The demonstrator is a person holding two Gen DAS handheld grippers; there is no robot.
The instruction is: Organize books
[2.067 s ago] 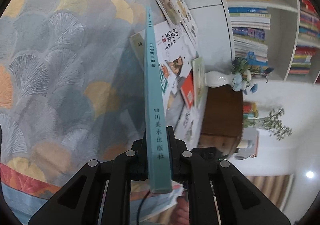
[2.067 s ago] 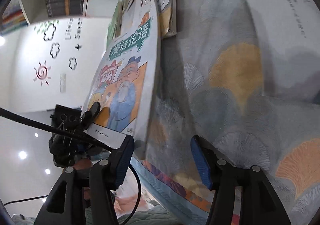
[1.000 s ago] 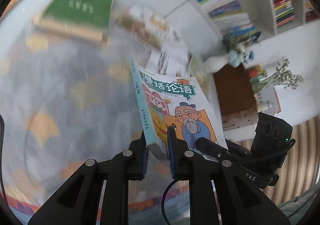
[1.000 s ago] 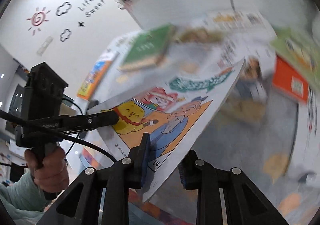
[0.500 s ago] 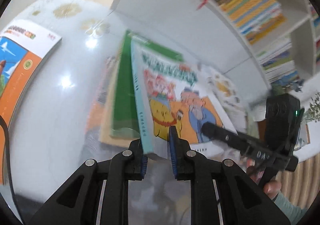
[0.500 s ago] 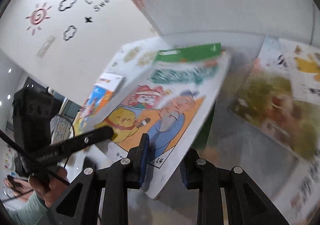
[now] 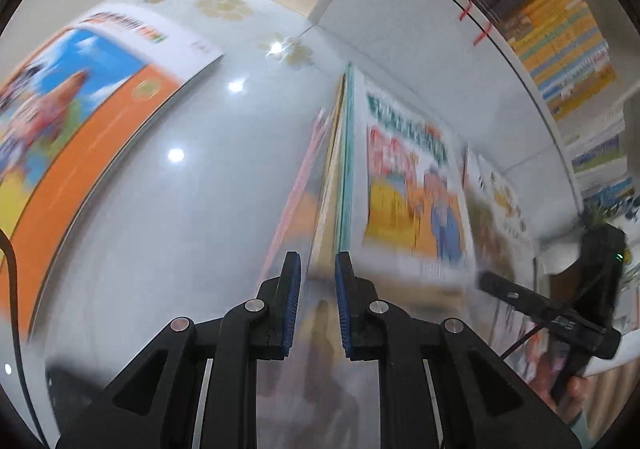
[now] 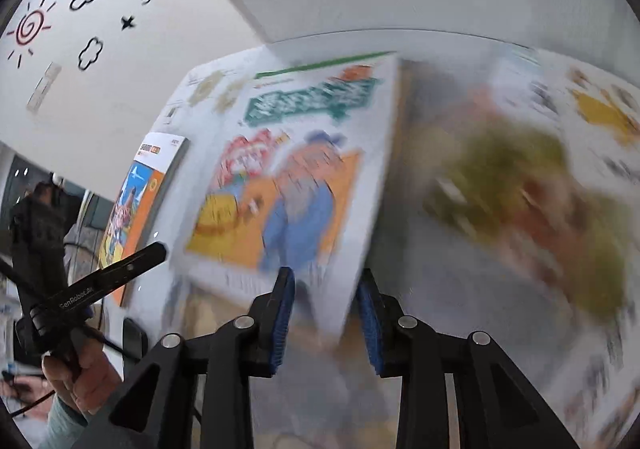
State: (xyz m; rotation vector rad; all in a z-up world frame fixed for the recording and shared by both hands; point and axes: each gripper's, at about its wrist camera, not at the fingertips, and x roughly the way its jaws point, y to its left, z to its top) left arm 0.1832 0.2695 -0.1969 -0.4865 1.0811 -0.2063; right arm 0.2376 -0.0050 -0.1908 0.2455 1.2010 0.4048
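The cartoon book [image 7: 412,197] with a teal spine lies on top of a small stack of books, cover up; it also shows in the right wrist view [image 8: 296,185], blurred by motion. My left gripper [image 7: 317,301] is open, its jaws just short of the stack's near edge, holding nothing. My right gripper [image 8: 325,313] is open with the book's near right corner between its jaws, not clamped. A green book edge [image 8: 324,63] peeks from under the cartoon book.
A large orange and blue book [image 7: 80,121] lies on the white table [image 7: 192,209] at the left. Picture books [image 8: 520,177] lie spread at the right. A bookshelf [image 7: 560,25] stands behind. Each view shows the other hand-held gripper at its edge.
Both grippers carried the cartoon book from the patterned cloth to the stack on the white table, set it on the green book, and opened. The left gripper has backed off slightly.
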